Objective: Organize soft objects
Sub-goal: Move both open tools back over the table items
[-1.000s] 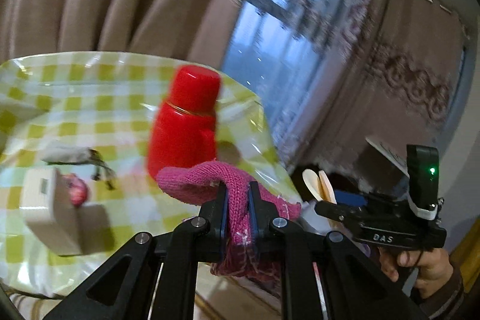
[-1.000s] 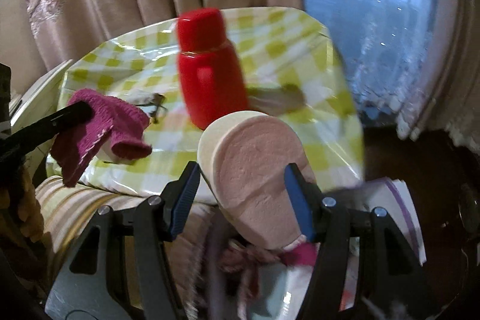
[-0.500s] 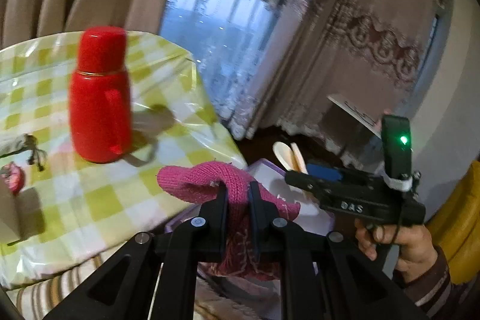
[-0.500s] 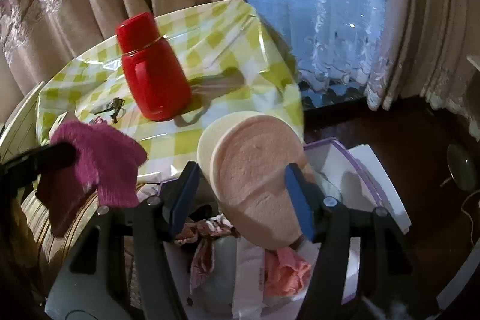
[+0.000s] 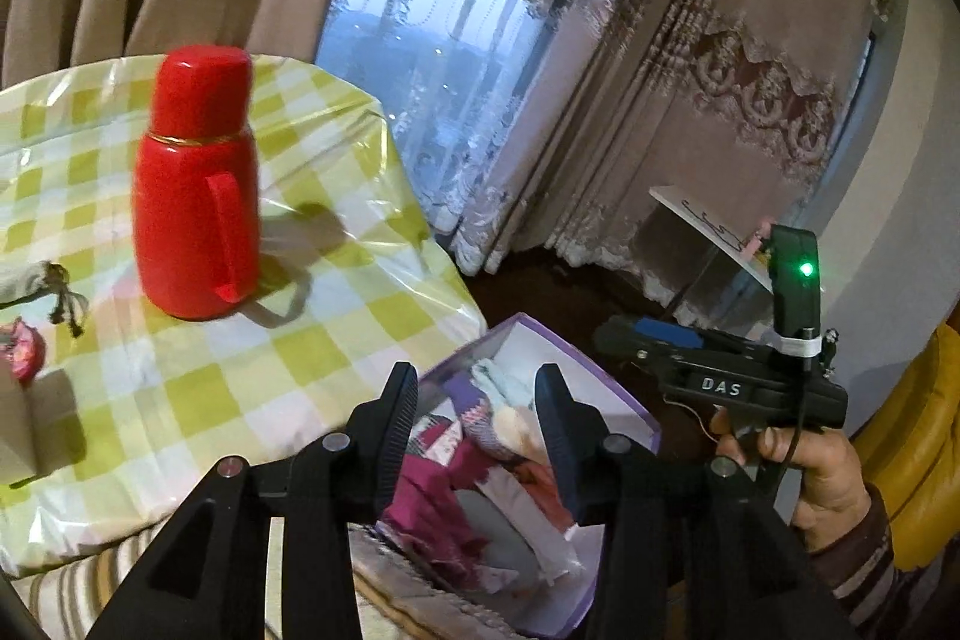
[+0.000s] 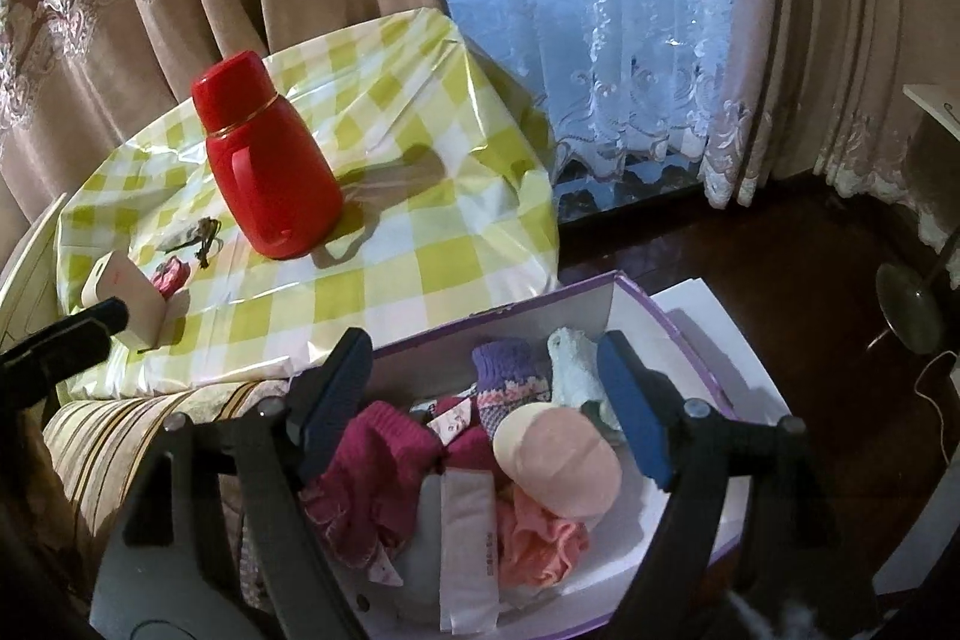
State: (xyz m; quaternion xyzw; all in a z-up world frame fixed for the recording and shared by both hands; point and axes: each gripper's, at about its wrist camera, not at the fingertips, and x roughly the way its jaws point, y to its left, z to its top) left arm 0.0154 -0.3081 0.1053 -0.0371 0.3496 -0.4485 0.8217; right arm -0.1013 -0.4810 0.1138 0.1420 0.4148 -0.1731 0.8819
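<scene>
A white box with purple edges (image 6: 606, 289) stands beside the table and holds soft things. The magenta knitted glove (image 6: 384, 451) lies in it at the left, the round pink sponge (image 6: 561, 460) at the right, near a purple sock (image 6: 510, 379). My right gripper (image 6: 483, 409) is open and empty above the box. My left gripper (image 5: 477, 415) is open and empty above the same box (image 5: 624, 403); the glove (image 5: 429, 499) lies below it. The right gripper (image 5: 720, 382) shows at the right in a hand.
A red thermos (image 6: 267, 166) stands on the green checked tablecloth (image 6: 420, 232), with a small white box (image 6: 123, 295) and a pink item (image 6: 170, 275) near the left edge. A striped cushion (image 6: 120, 436) lies below the table. Curtains and a window stand behind.
The left gripper opened and the magenta glove dropped into the box. The right gripper opened wider and the pink sponge dropped into the box. Both grippers moved right, over the box.
</scene>
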